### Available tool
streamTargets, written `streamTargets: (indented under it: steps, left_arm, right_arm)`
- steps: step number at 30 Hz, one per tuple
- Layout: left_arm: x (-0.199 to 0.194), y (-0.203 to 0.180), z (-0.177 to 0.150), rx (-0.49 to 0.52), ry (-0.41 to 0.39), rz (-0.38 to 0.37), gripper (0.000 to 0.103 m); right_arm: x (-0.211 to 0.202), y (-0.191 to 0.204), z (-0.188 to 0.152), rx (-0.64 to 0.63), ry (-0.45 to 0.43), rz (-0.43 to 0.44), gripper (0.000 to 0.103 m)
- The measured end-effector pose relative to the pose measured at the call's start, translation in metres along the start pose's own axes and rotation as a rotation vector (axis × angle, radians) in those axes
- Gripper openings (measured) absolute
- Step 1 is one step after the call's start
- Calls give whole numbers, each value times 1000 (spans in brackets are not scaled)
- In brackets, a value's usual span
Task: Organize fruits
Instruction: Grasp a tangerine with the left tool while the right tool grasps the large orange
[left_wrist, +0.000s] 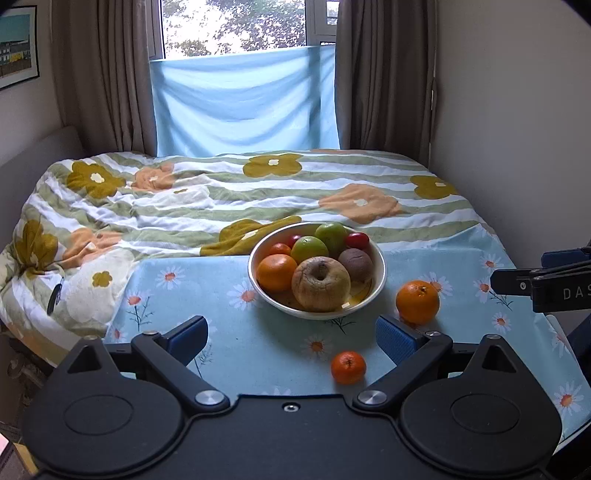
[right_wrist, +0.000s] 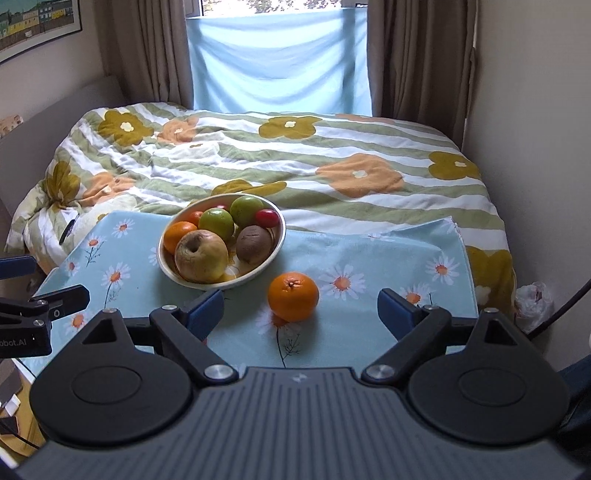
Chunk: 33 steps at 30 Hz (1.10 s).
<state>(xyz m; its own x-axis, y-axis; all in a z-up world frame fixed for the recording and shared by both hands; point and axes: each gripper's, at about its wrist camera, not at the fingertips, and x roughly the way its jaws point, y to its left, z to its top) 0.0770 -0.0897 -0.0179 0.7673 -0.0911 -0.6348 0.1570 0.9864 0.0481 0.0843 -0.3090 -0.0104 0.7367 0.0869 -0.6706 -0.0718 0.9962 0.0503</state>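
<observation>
A white bowl (left_wrist: 380, 284) (right_wrist: 275, 243) holds a wrinkled yellow apple (left_wrist: 320, 283), two green fruits, oranges, a brown fruit and red ones. A large orange (left_wrist: 417, 301) (right_wrist: 293, 296) lies on the blue daisy cloth right of the bowl. A small mandarin (left_wrist: 348, 367) lies nearer, in the left wrist view only. My left gripper (left_wrist: 291, 338) is open and empty, just in front of the bowl, the mandarin between its fingers. My right gripper (right_wrist: 301, 314) is open and empty, with the large orange between its fingertips.
The cloth (left_wrist: 229, 332) covers a small table against a bed with a flowered quilt (left_wrist: 221, 192). Curtains and a window are behind. A wall (left_wrist: 517, 129) is close on the right. The other gripper shows at each view's edge (left_wrist: 546, 286) (right_wrist: 40, 310).
</observation>
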Motion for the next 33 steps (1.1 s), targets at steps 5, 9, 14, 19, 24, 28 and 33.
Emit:
streamTargets:
  steps: [5,9,14,19,24,28,33]
  left_arm:
    - [25,-28,-12,-44,35,34,99]
    - [47,-43,-20,-81,61,53,99]
    - [75,-55,-31,-110,88,96,94]
    - [99,-59,-40,-132,127,108,82]
    - [118,-66,-47,-128,170,99,68]
    - [127,-68,-50,-123,196,95,44]
    - [126,-70,-53,-104,190,92,43]
  right_arm:
    - [29,-18,-5,-66,31,76,103]
    - [55,-29,-5,-107,40,125,103]
    - [90,-38,-6,-145,54,186,103]
    - [122,-40,-9,-167,84,224,103]
    - [143,-37,-15,-186,105,253,103]
    - [153,-34,-18,-193,110,267,103]
    - [163,-31,-18,-203,118,274,102]
